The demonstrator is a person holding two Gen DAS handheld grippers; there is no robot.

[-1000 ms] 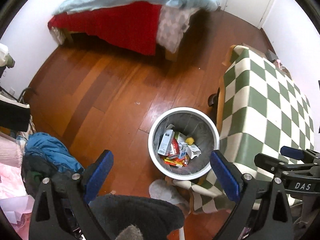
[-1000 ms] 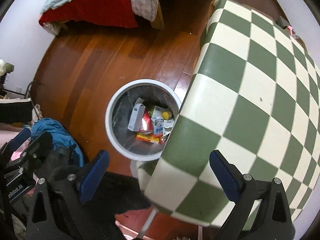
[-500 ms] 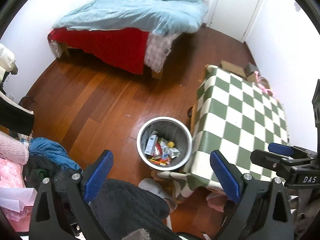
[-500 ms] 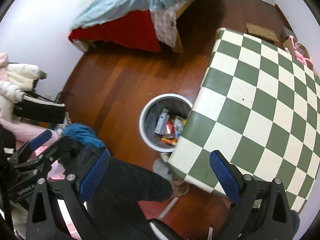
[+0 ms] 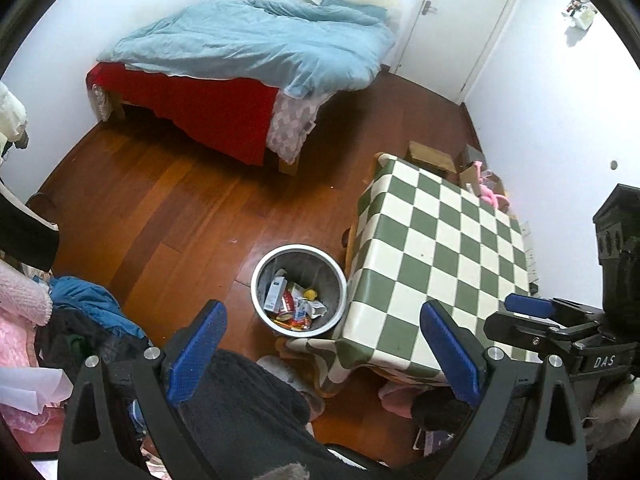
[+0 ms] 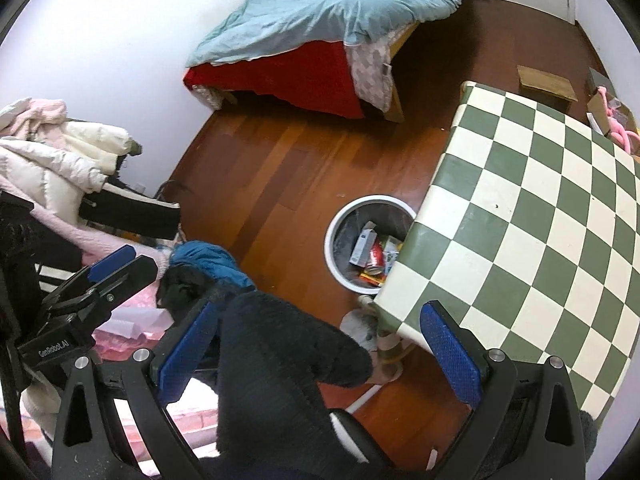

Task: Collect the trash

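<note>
Both the left gripper (image 5: 322, 344) and right gripper (image 6: 318, 350) hold their jaws released, empty. Ahead of them, the round white-rimmed trash bin (image 5: 298, 250) holds cartons and wrappers (image 5: 294, 304), beside the green-and-cream checkered surface (image 5: 440, 248).

Both wrist views taken from high above, angled down at the floor, bin (image 5: 299, 289) (image 6: 362, 249) and checked table (image 5: 440, 264) (image 6: 532, 216) shared, seen from afar.

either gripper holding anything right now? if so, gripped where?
Nothing held. The left gripper and right gripper both stand open with nothing between their fingers; the trash lies in the bin on the floor.
</note>
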